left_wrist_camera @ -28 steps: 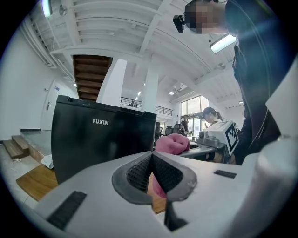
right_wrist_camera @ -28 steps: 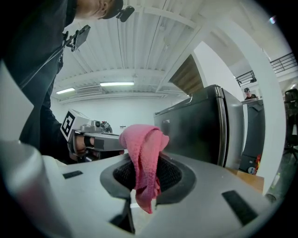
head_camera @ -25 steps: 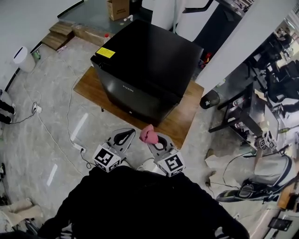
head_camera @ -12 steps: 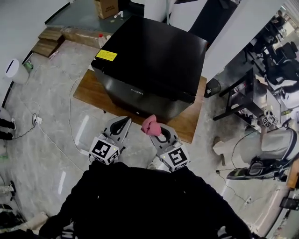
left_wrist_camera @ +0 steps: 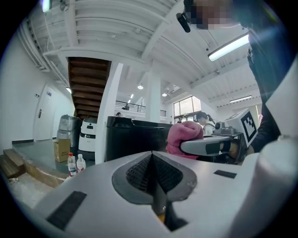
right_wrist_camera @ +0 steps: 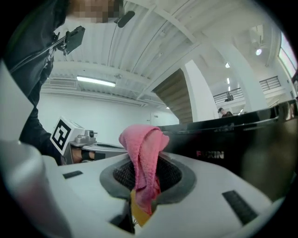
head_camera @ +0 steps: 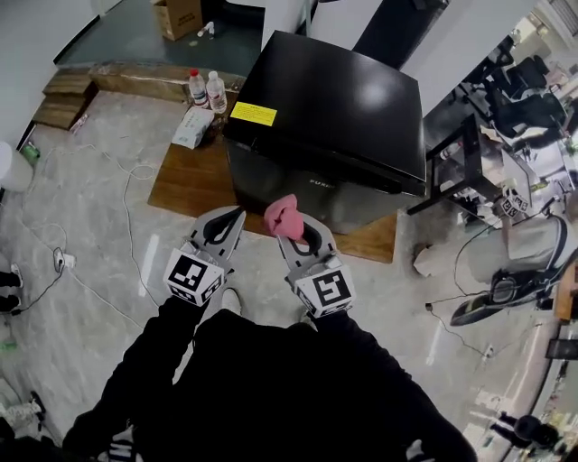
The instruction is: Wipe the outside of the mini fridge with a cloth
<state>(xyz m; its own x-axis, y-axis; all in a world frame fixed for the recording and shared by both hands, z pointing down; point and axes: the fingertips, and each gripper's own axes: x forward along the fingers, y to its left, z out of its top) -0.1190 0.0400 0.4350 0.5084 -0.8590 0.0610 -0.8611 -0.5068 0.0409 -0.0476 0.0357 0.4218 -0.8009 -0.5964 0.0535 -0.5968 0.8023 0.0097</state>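
Observation:
The black mini fridge (head_camera: 339,117) stands on a low wooden board (head_camera: 194,180), with a yellow label (head_camera: 253,114) on its top. A pink cloth (head_camera: 284,217) is pinched in my right gripper (head_camera: 291,227), just short of the fridge's front face (right_wrist_camera: 233,153). The cloth (right_wrist_camera: 143,153) sticks up between the shut jaws in the right gripper view. My left gripper (head_camera: 228,223) is shut and holds nothing, beside the right one. In the left gripper view its jaws (left_wrist_camera: 152,160) meet, with the fridge (left_wrist_camera: 135,139) and the cloth (left_wrist_camera: 184,138) ahead.
Two water bottles (head_camera: 206,88) and a white packet (head_camera: 191,126) sit on the board left of the fridge. A cardboard box (head_camera: 179,13) lies beyond. A black metal rack (head_camera: 461,162) and office chairs (head_camera: 533,90) stand to the right. Cables (head_camera: 99,244) trail over the marble floor.
The view has shifted left around the fridge, so the bottles now show. Both grippers have come closer to the fridge front, the cloth still held in the right one.

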